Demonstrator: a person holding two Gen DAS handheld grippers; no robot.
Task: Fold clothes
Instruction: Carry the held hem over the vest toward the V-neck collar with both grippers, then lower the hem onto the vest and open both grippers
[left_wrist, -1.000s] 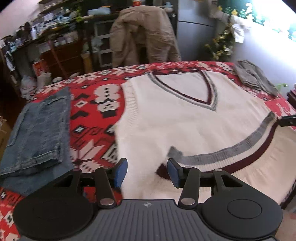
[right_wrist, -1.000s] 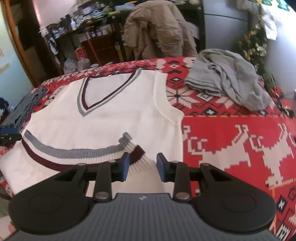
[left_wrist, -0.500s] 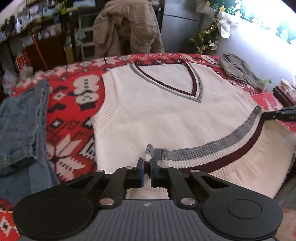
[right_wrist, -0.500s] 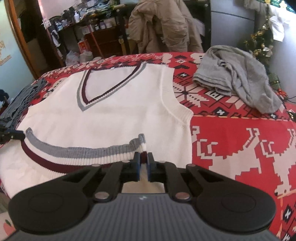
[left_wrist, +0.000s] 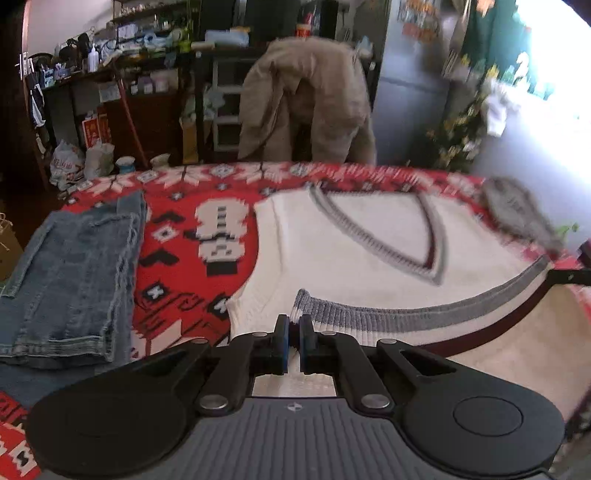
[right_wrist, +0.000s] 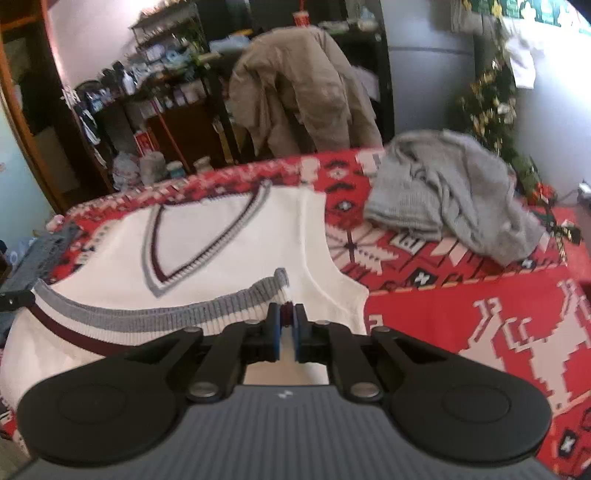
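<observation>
Now both claws have closed: the left claw (left_wrist: 291, 330) and right claw (right_wrist: 285, 320) each clamp the cream knitted V-neck vest (left_wrist: 369, 258) by its striped hem (right_wrist: 166, 317). The hem is lifted, so the fold can proceed.

Left claw (left_wrist: 291, 328) and right claw (right_wrist: 285, 317) both angle downward, each clamped tight on fabric.

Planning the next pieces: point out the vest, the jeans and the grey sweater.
vest (left_wrist: 354, 243): left wrist view, white chest panel.
jeans (left_wrist: 77, 273): left wrist view, middle of the folded denim.
grey sweater (right_wrist: 454, 199): right wrist view, middle of the heap.
</observation>
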